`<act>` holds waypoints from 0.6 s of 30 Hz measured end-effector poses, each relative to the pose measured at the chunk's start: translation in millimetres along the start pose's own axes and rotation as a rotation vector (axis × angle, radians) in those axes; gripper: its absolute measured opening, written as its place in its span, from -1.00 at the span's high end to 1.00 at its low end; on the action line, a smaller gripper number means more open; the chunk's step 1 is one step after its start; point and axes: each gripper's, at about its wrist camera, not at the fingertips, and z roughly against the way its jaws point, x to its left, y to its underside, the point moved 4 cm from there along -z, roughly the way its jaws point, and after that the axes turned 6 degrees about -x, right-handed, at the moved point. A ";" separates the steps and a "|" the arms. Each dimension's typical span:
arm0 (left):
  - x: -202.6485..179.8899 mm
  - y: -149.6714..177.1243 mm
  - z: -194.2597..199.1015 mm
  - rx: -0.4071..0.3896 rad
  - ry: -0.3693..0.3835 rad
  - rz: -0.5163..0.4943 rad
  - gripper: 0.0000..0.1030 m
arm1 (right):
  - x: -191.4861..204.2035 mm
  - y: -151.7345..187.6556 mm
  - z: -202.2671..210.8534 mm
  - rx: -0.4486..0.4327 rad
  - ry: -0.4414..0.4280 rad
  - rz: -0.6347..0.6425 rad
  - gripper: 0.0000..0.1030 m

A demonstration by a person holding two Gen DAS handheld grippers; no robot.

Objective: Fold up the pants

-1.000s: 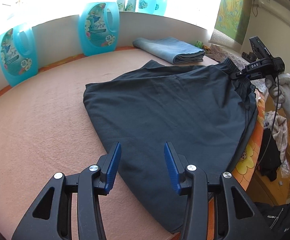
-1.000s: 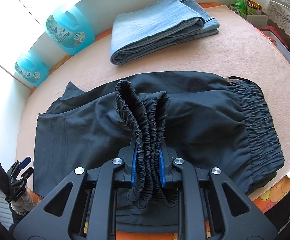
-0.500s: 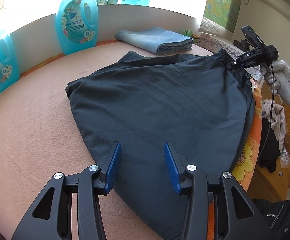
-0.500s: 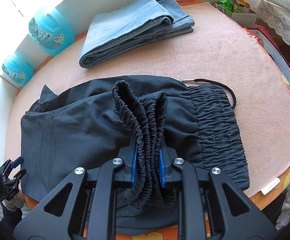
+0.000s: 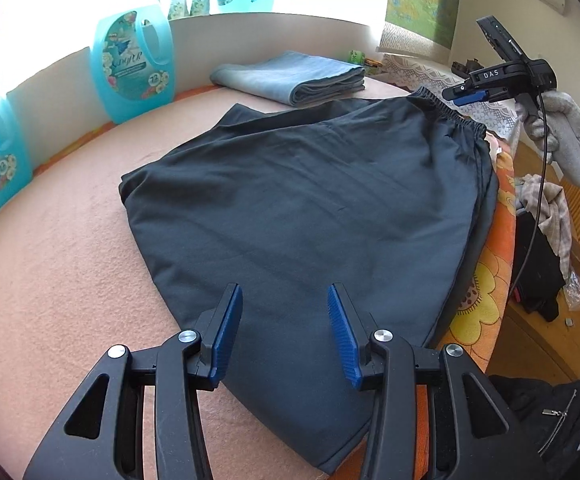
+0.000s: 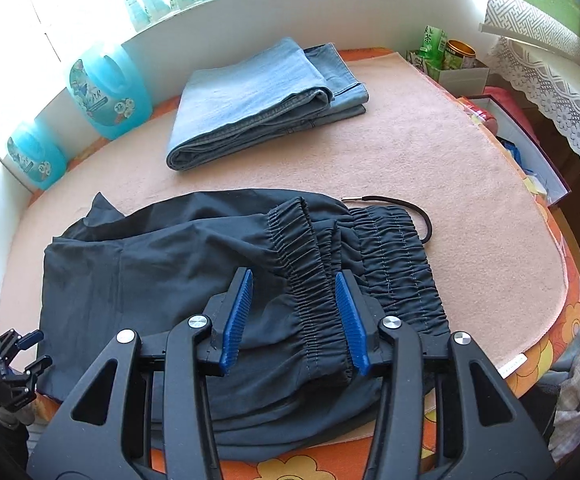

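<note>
Since the earlier frames, the elastic cuff (image 6: 310,280) that was standing bunched and pinched between the right gripper's (image 6: 294,316) blue pads has dropped flat onto the dark pants (image 6: 162,272), and that gripper's jaws are opening, now spread apart with the cuff lying under the gap, close against the right-hand pad (whether it is still brushing that pad is hard to tell). In the left wrist view the right gripper (image 5: 456,94) is hovering just above the far gathered edge of the pants (image 5: 310,200), carried by a white-gloved hand (image 5: 562,136), with a thin black cable trailing down from it.

The left gripper (image 5: 286,332) is hanging over the near end of the folded pants, its jaws standing apart with nothing between them but the fabric below; no pad is pressing on the cloth. From the right wrist view it is showing only as a small black shape (image 6: 18,356) at the lower left edge.

The pants are lying folded on the pink blanket (image 6: 430,152) covering the table, reaching to its near edge, where an orange flowered cloth (image 5: 486,280) is peeking out. The wide shirred waistband (image 6: 402,260) is lying flat to the right of the cuff, and a black drawstring (image 6: 406,208) is looping out onto the blanket beside it.

Farther back, folded blue jeans (image 6: 258,104) are resting on the blanket, well apart from the pants, and turquoise detergent bottles (image 5: 132,64) are standing along the white wall.
</note>
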 end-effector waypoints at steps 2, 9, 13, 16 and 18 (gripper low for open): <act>-2.4 -0.7 2.1 -0.003 0.014 -0.001 0.17 | -3.0 7.3 -5.5 0.016 0.065 0.005 0.12; -9.0 12.2 1.7 0.041 0.028 -0.034 0.17 | -14.6 29.5 -14.9 0.067 0.122 0.009 0.14; -10.5 22.0 4.5 0.058 0.018 -0.038 0.16 | -13.1 29.6 -7.2 0.032 0.142 0.010 0.14; -5.7 25.0 16.6 0.040 -0.006 -0.012 0.16 | 1.2 26.4 4.4 -0.021 0.177 0.048 0.14; 1.7 27.5 28.4 0.020 -0.018 0.034 0.16 | 17.8 22.6 14.1 -0.059 0.163 0.074 0.13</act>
